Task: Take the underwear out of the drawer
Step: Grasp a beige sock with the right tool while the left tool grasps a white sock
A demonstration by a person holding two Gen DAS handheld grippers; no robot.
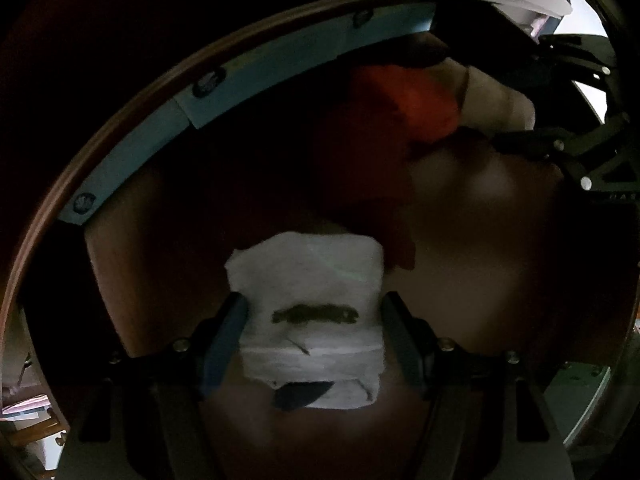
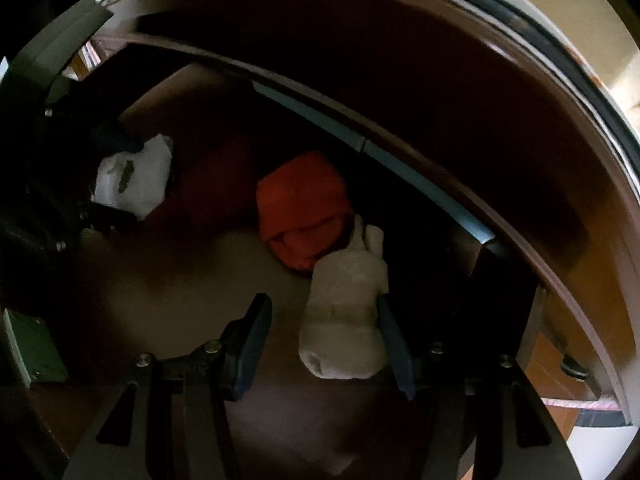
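Left gripper [image 1: 314, 336]: jaws apart, straddling folded white underwear [image 1: 308, 292] near drawer's left end, pads flanking both sides, apparently not yet pressing.
Centre: red folded garment [image 2: 302, 208] against rear wall.
Right gripper [image 2: 324, 344]: jaws apart, beige garment [image 2: 346, 312] between, nearer right pad; contact unclear.
Drawer [image 1: 132, 152]: dark wood, dim interior.
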